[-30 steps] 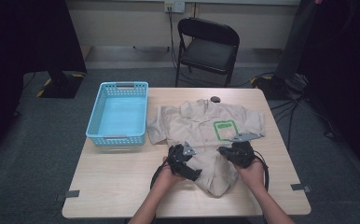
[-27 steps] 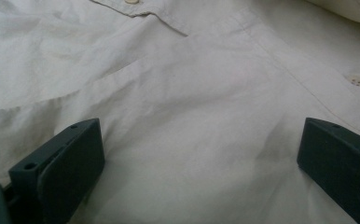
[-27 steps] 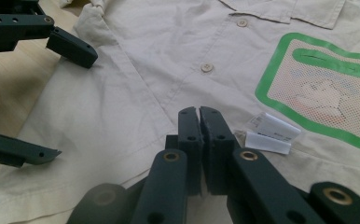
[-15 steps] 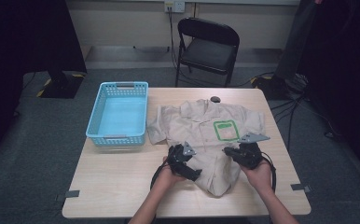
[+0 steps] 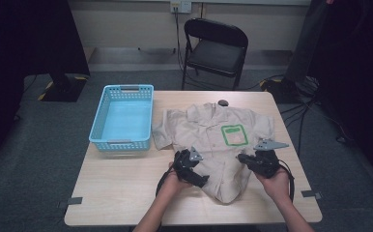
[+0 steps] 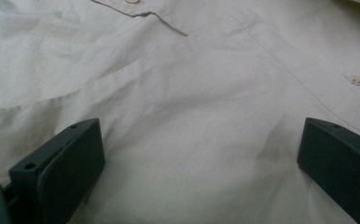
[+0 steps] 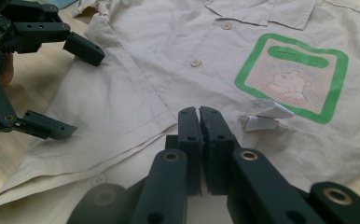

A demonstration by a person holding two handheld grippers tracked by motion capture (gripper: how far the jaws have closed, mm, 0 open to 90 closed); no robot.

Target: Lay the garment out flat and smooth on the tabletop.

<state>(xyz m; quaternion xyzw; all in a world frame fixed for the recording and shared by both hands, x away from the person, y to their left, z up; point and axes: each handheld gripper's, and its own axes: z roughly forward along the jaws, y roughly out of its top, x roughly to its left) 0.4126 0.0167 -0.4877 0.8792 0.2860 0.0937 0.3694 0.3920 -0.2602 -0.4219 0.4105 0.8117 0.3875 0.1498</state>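
Beige shirt (image 5: 213, 145) lies spread face-up on the wooden table (image 5: 121, 188), collar toward twelve o'clock, its green-framed chest patch (image 5: 234, 135) at about two o'clock from the shirt's middle, with the blue basket (image 5: 123, 117) just beside it at nine o'clock. Left gripper (image 5: 190, 167) rests on the lower front at seven o'clock, jaws spread wide over flat cloth. Right gripper (image 5: 257, 162), at five o'clock, has its jaws pressed together above the hem; whether cloth is pinched between them I cannot tell.
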